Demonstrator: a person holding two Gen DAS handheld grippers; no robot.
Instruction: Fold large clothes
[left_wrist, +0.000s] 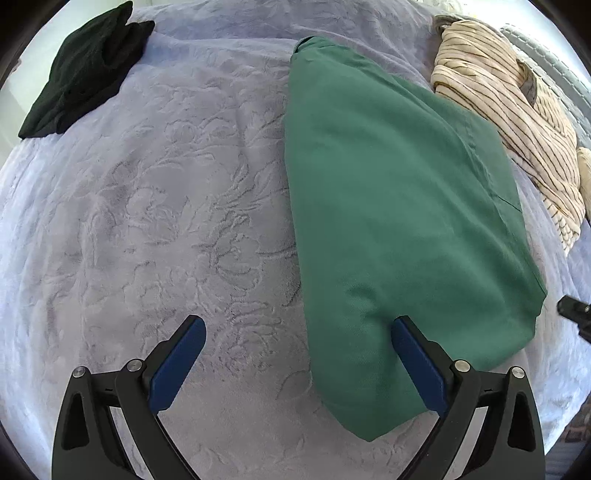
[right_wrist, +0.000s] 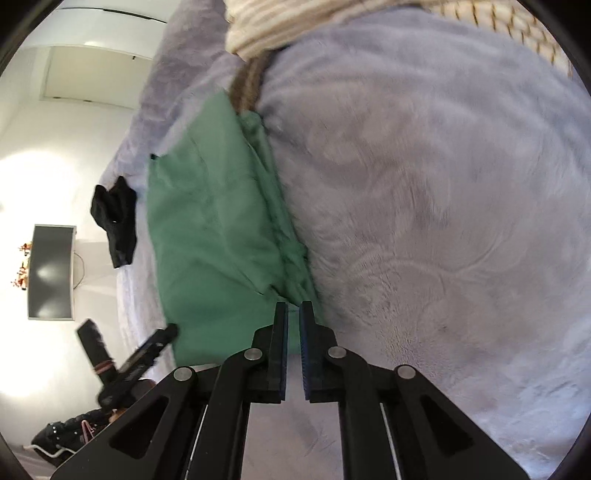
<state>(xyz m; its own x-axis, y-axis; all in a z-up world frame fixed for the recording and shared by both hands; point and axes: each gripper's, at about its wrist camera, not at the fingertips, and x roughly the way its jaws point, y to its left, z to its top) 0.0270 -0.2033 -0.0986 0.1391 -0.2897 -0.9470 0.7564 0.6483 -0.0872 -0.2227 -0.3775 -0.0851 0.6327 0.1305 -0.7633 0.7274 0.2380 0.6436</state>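
Green garment (left_wrist: 399, 206), already doubled lengthwise into a long panel, lies flat on the lavender bedspread (left_wrist: 166, 221), filling the centre and right of the left wrist view; its narrow end points to the top of the frame and its broad hem sits low, near the jaws. In the right wrist view the same cloth (right_wrist: 218, 236) runs up the left-centre, with bunched layers along its right edge.

The right gripper (right_wrist: 293, 314) has its jaws nearly closed on the lower corner of that bunched edge, pinching green fabric between the blue pads. The left gripper (left_wrist: 299, 332) hovers over the hem with jaws spread wide, holding nothing; one finger shows over the cloth, the other over bare bedspread.

Judging from this, the step in hand is the crosswise fold. To do it well, the free jaws should take the opposite hem corner, catching all layers, so both corners rise together, level and taut, travel toward the far end, and land edge on edge. A one-sided pull would likely skew the panel.

A black garment (left_wrist: 85, 70) lies at upper left, well apart, and a striped cream garment (left_wrist: 509, 110) at upper right, just beside the green one.
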